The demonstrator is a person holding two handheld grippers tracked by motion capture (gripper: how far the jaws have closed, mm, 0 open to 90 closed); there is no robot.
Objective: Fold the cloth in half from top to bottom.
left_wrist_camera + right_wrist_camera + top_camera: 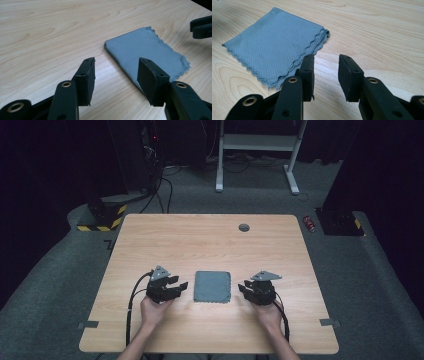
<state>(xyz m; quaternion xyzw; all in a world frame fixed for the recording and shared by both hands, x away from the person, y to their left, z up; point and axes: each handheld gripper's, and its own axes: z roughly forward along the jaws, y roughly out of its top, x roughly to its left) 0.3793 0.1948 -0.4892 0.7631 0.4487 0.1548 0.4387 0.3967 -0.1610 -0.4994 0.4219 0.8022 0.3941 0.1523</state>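
A folded grey cloth [213, 286] with scalloped edges lies flat on the wooden table [210, 240], between my two grippers. My left gripper [181, 284] hovers just left of the cloth, pointing at it, open with nothing between its jaws. In the left gripper view the cloth [145, 50] lies just beyond the left gripper [116, 72], and the right gripper's jaw tips [201, 26] show at the far right. My right gripper [243, 287] sits just right of the cloth, open and empty. In the right gripper view the cloth [274, 42] spreads ahead and left of the right gripper [326, 72].
A small grey round cap [244, 227] sits in the table near its far edge. Beyond the table are a white desk frame [260, 150], a yellow-and-black striped base [102, 217] and cables on the carpet. Bare wood surrounds the cloth.
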